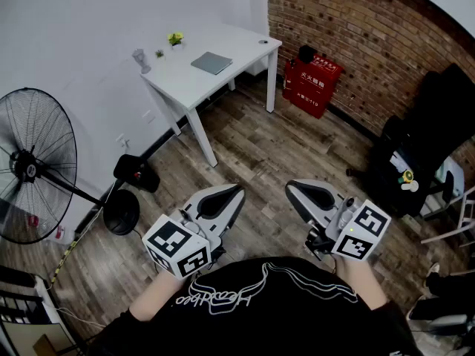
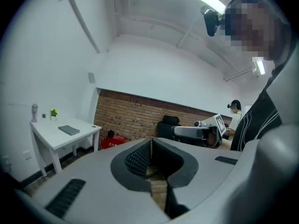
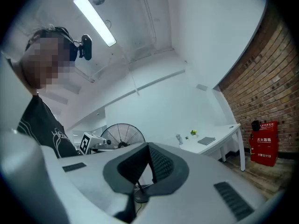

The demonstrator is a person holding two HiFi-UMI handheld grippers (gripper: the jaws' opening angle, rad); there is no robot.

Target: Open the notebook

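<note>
A closed grey notebook [image 1: 211,62] lies flat on the white table [image 1: 237,41] far across the room, by the wall. It is also in the left gripper view as the notebook [image 2: 69,130] and in the right gripper view as the notebook [image 3: 206,140]. Both grippers are held close to my body, well short of the table. The left gripper [image 1: 238,191] is shut with nothing in it; its jaws meet at the tip [image 2: 151,142]. The right gripper [image 1: 290,188] also stands shut and empty, its tips together [image 3: 148,146].
A big standing fan [image 1: 30,165] is at the left, with cables on the wood floor. A red fire box [image 1: 310,86] leans on the brick wall. Dark chairs and gear [image 1: 427,143] fill the right. A small plant [image 1: 175,38] and a figurine [image 1: 140,59] share the table.
</note>
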